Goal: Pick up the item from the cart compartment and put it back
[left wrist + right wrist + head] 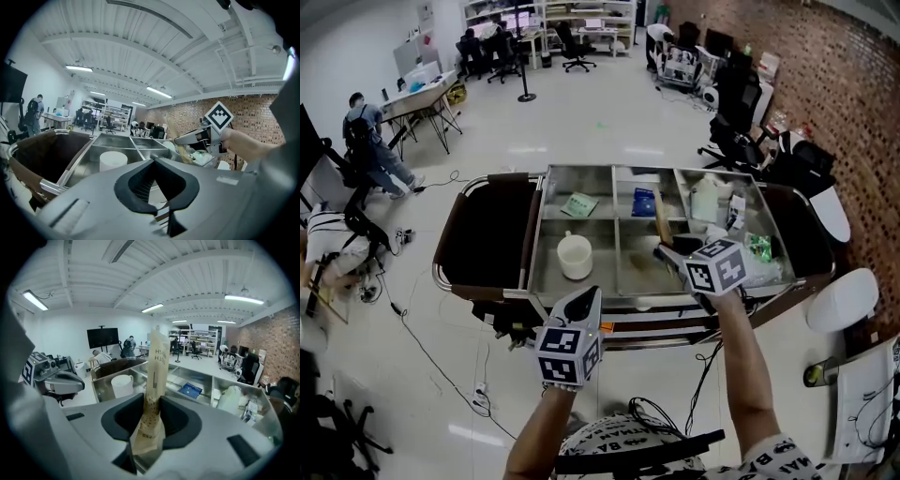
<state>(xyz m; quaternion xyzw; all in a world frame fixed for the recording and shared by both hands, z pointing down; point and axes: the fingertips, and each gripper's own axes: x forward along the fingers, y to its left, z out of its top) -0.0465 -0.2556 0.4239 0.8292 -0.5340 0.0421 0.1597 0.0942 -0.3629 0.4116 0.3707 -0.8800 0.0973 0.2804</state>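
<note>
My right gripper (670,251) is shut on a long brown paper packet (662,220) and holds it above the cart's (534,281) near middle compartment. In the right gripper view the packet (157,376) stands upright between the pads of the right gripper (151,427), with printed letters near its top. My left gripper (581,305) hangs in front of the cart's near rim, jaws together and holding nothing. The left gripper view shows the left gripper (157,187) shut, with the right gripper (201,136) and its packet (180,150) off to the right.
A white cup (575,255) stands in the near left compartment. A green packet (579,204) and a blue packet (643,202) lie in the far compartments. A white bottle (705,202) and green wrappers (759,248) fill the right side. Dark bags hang at both cart ends; office chairs and people are behind.
</note>
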